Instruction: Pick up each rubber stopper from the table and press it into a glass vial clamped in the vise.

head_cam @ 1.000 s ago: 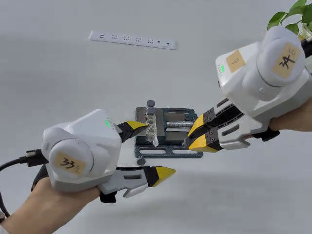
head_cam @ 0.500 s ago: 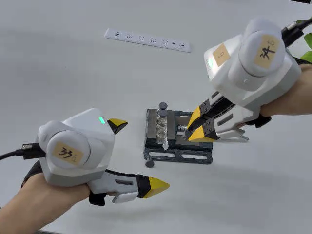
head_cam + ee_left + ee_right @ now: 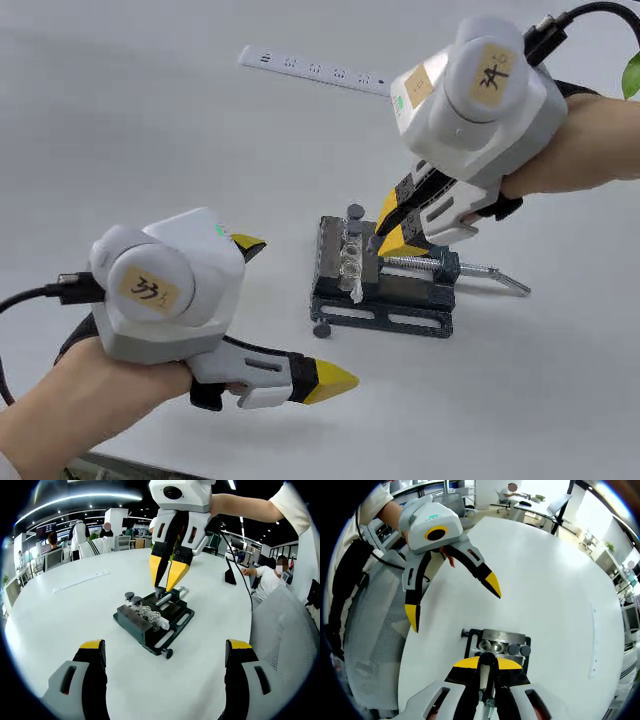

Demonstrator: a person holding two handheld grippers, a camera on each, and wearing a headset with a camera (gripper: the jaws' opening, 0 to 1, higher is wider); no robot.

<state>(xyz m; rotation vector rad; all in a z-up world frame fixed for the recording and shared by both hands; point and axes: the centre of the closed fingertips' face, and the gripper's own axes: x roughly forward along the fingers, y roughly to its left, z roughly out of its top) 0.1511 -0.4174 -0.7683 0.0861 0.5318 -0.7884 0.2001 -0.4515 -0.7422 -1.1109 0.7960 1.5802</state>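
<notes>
A dark vise [image 3: 400, 295] holds a row of clear glass vials [image 3: 352, 258]; the far one carries a grey stopper [image 3: 355, 211]. One loose stopper [image 3: 321, 329] lies on the table by the vise's near corner. My right gripper [image 3: 392, 230] hovers over the vials beside the vise's screw, shut on a small dark stopper [image 3: 487, 657]. In the right gripper view two vials [image 3: 518, 650] are stoppered and two beside them stand bare. My left gripper [image 3: 292, 312] is open, empty and clear of the vise on its left. It faces the vise [image 3: 150, 625] and the right gripper [image 3: 165, 582].
A white power strip [image 3: 315, 70] lies at the far side of the white table. A green leaf [image 3: 632, 75] shows at the right edge. The vise's handle [image 3: 500, 275] sticks out to the right. People and chairs are beyond the table in the left gripper view.
My right gripper has moved from the vise's screw side to above the row of vials. My left gripper has drawn back from the vise. The head camera has shifted.
</notes>
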